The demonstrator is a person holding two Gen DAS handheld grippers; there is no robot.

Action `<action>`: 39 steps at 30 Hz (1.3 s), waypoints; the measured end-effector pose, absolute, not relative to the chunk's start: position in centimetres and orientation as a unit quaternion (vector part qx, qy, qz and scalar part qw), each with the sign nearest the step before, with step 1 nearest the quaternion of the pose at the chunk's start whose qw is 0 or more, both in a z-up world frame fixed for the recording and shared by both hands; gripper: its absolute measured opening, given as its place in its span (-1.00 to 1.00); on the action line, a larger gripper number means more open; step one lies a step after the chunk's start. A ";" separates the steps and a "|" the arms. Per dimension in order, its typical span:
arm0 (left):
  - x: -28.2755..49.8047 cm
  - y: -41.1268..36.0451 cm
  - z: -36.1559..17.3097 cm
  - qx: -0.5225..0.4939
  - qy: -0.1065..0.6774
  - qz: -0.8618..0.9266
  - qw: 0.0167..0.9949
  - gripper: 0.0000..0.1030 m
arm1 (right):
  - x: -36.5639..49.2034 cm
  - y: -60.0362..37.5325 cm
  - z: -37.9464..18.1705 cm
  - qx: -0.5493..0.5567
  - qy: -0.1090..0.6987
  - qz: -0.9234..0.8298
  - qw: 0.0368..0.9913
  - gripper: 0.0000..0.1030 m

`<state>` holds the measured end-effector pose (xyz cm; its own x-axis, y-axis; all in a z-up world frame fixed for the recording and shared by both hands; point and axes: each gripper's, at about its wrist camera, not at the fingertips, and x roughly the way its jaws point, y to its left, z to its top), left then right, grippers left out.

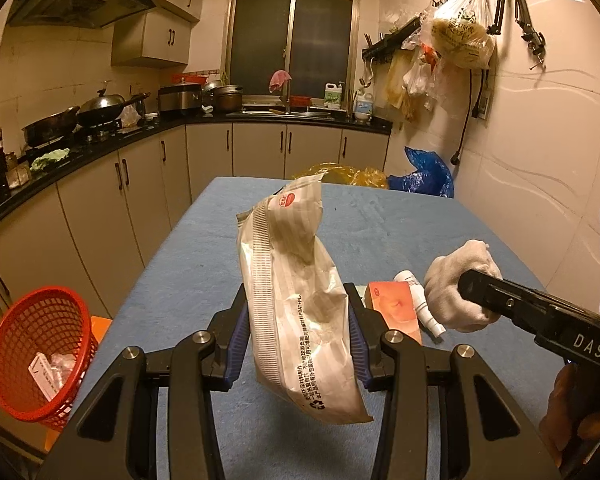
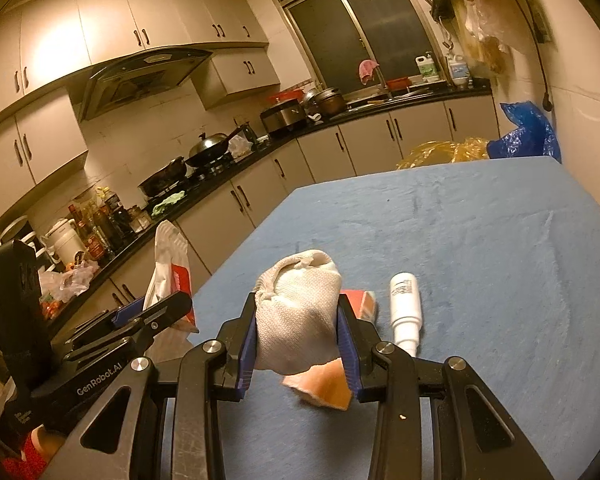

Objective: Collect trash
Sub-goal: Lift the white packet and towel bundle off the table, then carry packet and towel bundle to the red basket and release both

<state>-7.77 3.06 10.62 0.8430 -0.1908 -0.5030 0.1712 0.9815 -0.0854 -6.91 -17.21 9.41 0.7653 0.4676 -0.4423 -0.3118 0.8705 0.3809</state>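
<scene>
While the left gripper [image 1: 296, 344] clamps a crumpled wrapper [image 1: 296, 300] above the table [image 1: 188, 280], the right gripper [image 2: 298, 344] squeezes a white cloth wad [image 2: 300, 312].

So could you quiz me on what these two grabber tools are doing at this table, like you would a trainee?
1. True or false: the left gripper is clamped on a paper bag.
2. What does the right gripper hold? A) white cloth bundle B) bottle C) orange box
3. What red container stands on the floor beside the table?

Key: 1 true. 2 A, the white cloth bundle. 3 the red basket.
</scene>
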 end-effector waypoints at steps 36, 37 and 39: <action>-12.0 16.2 13.6 -0.075 0.245 0.010 0.967 -0.18 | -5.7 -8.2 10.4 0.115 0.321 0.308 0.888 -0.20; -12.1 17.2 13.6 -0.078 0.246 0.019 0.966 -0.18 | -5.5 -7.4 10.5 0.112 0.323 0.316 0.885 -0.20; -12.3 19.1 13.6 -0.086 0.246 0.040 0.965 -0.18 | -5.3 -5.9 10.7 0.107 0.328 0.329 0.879 -0.20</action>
